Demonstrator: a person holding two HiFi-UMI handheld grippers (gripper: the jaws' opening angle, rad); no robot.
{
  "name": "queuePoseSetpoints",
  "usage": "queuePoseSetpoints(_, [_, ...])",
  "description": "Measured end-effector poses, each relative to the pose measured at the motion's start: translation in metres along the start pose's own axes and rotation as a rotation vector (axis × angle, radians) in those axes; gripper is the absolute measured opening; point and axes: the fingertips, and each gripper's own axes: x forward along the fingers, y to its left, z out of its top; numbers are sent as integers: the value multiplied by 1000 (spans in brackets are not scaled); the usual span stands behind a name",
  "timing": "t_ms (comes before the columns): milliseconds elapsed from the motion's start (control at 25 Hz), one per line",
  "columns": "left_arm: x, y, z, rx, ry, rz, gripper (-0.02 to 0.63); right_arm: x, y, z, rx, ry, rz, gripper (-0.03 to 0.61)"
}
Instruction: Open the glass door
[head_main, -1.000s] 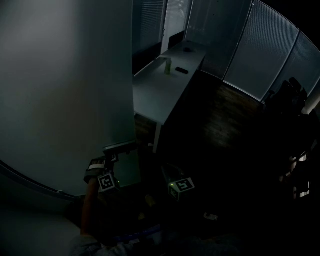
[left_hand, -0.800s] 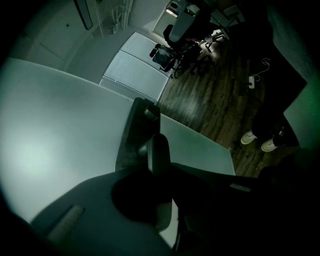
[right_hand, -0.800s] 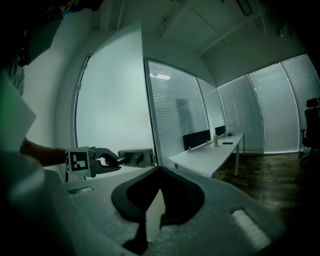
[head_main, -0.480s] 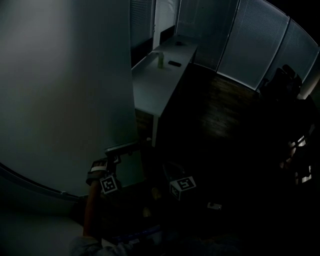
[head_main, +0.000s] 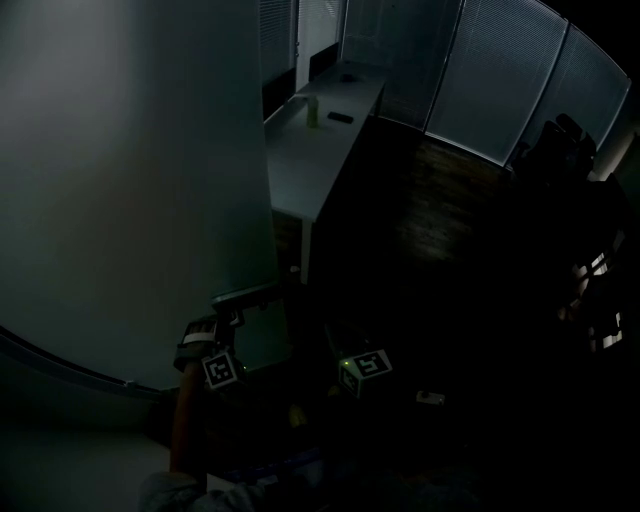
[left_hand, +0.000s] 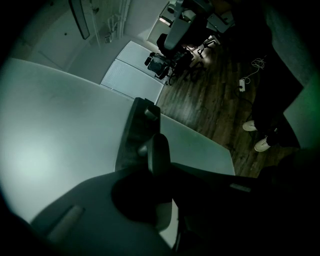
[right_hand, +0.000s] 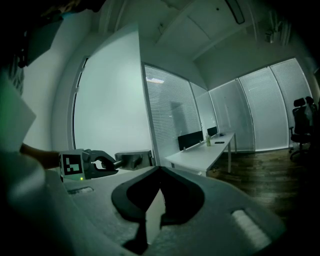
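Note:
The frosted glass door (head_main: 130, 180) fills the left of the head view; its free edge runs down past the desk. A dark lever handle (head_main: 245, 295) sticks out of the door near that edge. My left gripper (head_main: 222, 322) is shut on this handle. In the left gripper view the lever (left_hand: 157, 152) lies between the jaws, in front of its mount (left_hand: 140, 125) on the door (left_hand: 55, 150). The right gripper view shows the left gripper (right_hand: 107, 162) clamped on the handle (right_hand: 132, 159). My right gripper (head_main: 345, 350) hangs to the right of the door, shut (right_hand: 159, 172) and empty.
Past the door's edge stands a long white desk (head_main: 310, 140) with a green bottle (head_main: 312, 110) on it. Walls of closed blinds (head_main: 500, 80) enclose the dark room. An office chair (right_hand: 302, 122) stands at the right. A person's white shoes (left_hand: 255, 135) rest on the wooden floor.
Both grippers have drifted a little to the right in the head view, the left one still on the handle. The desk has slid up and to the left in the picture.

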Motion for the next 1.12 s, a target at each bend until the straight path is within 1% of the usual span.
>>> queuePoseSetpoints(480, [-9,-6,1,19,-10,-4,55,-4,-7,-1,5,10,-18,2])
queuePoseSetpoints(760, [-15,-10,-1,24,-25,-9,55,-3,2,0,1,-3,-12,2])
queuePoseSetpoints(960, [-16,-11,0,34,-34,-7,56,-7,-1,-3,2,5,-20,2])
queuePoseSetpoints(1120, [-28,-22,4,40,-38,-7,57,-20,6,-9,-1,4,-17,2])
